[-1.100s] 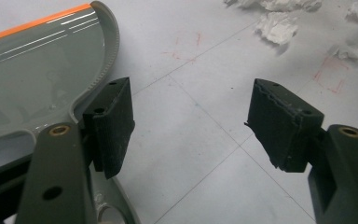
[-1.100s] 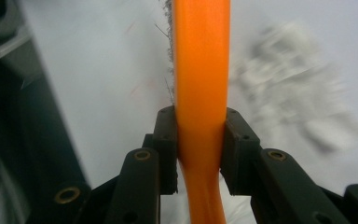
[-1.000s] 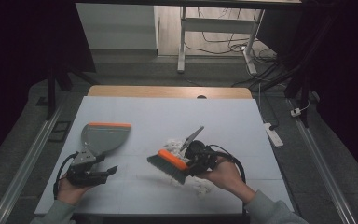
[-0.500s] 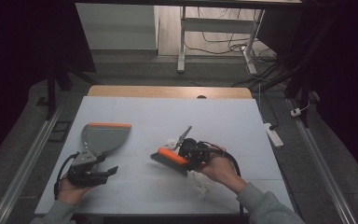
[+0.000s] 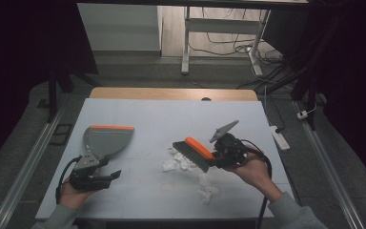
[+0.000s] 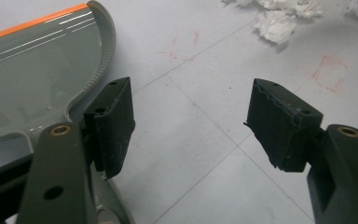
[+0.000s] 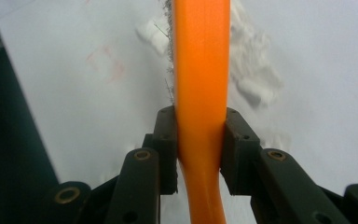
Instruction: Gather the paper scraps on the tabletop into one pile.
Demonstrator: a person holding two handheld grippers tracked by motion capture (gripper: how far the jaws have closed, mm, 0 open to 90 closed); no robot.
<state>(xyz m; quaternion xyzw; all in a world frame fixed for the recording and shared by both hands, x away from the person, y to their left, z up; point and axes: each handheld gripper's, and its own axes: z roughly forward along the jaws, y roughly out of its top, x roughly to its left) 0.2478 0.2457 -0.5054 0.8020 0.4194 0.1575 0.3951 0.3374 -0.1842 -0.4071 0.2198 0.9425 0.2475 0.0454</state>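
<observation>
From above we see the right gripper (image 5: 219, 155) grasping the orange brush (image 5: 194, 152) over paper scraps (image 5: 178, 163), the dustpan (image 5: 106, 140) far left. Our left gripper (image 6: 189, 126) gapes, its left pad beside the dustpan handle. Right view: pads (image 7: 168, 140) clenched on the brush handle

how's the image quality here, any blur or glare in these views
High view: table evenly lit, surroundings dark. Left gripper view: streaks of glare on the dustpan. Right gripper view: brush fairly sharp, paper scraps beyond it smeared and soft.
</observation>
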